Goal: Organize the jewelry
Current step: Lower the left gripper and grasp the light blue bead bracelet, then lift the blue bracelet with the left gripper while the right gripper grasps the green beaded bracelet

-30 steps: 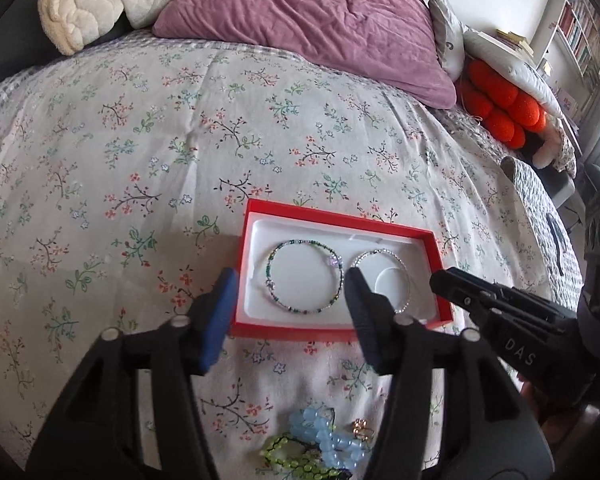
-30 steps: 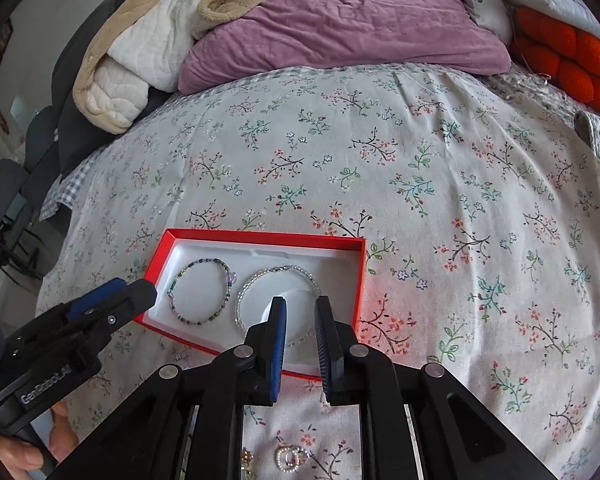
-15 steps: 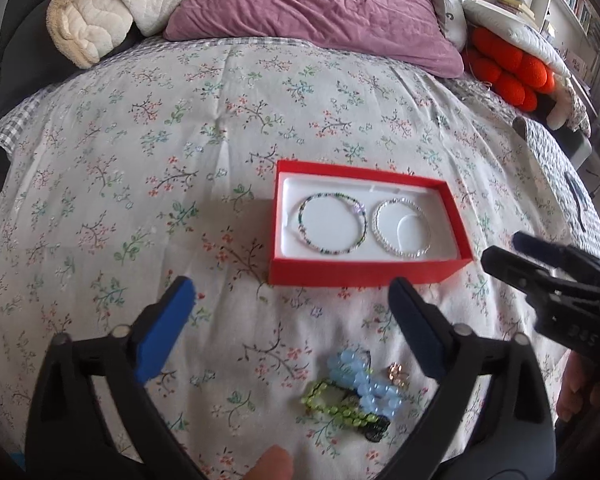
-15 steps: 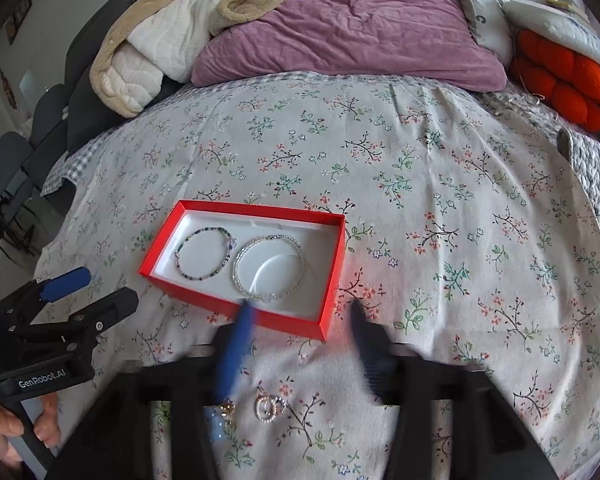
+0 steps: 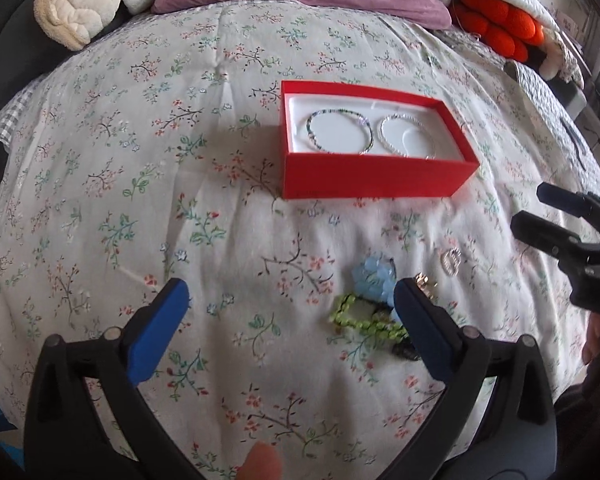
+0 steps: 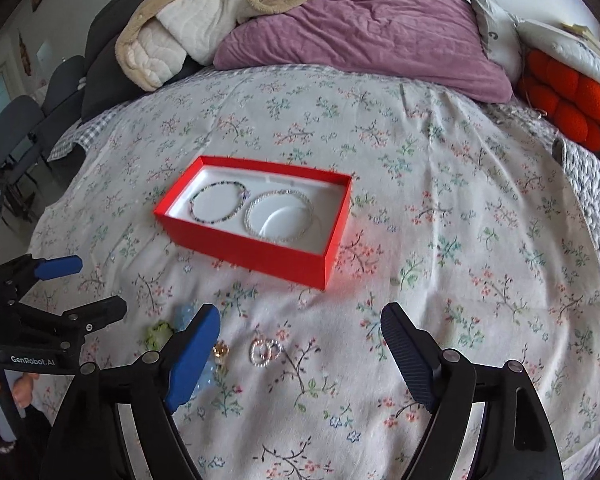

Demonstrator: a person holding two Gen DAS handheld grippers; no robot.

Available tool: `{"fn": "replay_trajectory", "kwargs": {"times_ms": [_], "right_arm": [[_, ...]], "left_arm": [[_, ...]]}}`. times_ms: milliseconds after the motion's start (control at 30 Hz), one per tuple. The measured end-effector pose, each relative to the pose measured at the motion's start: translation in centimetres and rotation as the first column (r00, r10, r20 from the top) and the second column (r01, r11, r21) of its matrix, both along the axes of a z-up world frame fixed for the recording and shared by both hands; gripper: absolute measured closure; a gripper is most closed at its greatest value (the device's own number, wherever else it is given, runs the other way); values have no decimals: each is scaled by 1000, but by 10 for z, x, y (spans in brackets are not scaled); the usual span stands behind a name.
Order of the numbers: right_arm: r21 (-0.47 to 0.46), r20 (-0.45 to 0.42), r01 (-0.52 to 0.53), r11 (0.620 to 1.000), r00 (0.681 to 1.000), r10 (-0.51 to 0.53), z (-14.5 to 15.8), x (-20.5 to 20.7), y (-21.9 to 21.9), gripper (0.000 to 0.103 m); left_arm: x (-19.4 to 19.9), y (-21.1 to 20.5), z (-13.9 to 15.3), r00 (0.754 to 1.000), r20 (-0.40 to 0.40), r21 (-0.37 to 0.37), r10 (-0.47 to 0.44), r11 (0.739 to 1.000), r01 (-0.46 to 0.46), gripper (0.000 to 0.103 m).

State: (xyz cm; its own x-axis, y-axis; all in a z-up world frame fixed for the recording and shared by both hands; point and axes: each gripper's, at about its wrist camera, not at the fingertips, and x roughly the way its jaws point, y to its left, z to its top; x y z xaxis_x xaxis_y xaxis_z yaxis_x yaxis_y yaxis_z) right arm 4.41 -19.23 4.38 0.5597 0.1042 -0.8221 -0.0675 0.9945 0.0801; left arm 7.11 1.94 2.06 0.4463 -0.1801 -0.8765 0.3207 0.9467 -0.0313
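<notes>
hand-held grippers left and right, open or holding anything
left hand-held gripper: open, holding nothing
right hand-held gripper: open, holding nothing, jaws just opened wider

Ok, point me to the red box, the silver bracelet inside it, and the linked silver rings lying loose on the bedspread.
red box (image 6: 256,254): right wrist view, on its near outer wall.
silver bracelet (image 6: 252,204): right wrist view, on the left arc of its beaded loop.
linked silver rings (image 6: 259,350): right wrist view, on the left ring.

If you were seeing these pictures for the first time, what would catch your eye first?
The red box in the middle of the flowered bedspread, with a dark beaded bracelet and a silver bracelet side by side inside. Nearer the camera, a blue and green bead pile and silver rings lie loose. Orange cushions glow at far right.
</notes>
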Motion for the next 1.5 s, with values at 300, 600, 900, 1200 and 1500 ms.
{"fn": "replay_trajectory", "kwargs": {"times_ms": [300, 600, 900, 1200, 1500], "right_arm": [[-9, -127, 43, 999, 991, -44, -25, -11, -11, 19], [-60, -164, 81, 995, 982, -90, -34, -9, -18, 19], [-66, -177, 83, 994, 980, -93, -37, -6, -19, 19], [-64, -183, 79, 995, 979, -90, -38, -5, -20, 19], [-69, -185, 82, 994, 978, -93, -39, -6, -21, 19]], "left_arm": [[5, 16, -20, 990, -133, -41, 54, 997, -59, 1], [10, -8, -28, 970, -244, -161, 25, 985, -66, 41], [17, -51, -32, 967, -250, -185, -41, 983, -6, 72], [24, -69, -43, 972, -235, -120, -12, 993, -16, 84], [22, -69, -41, 983, -182, -51, 10, 998, -19, 90]]}}
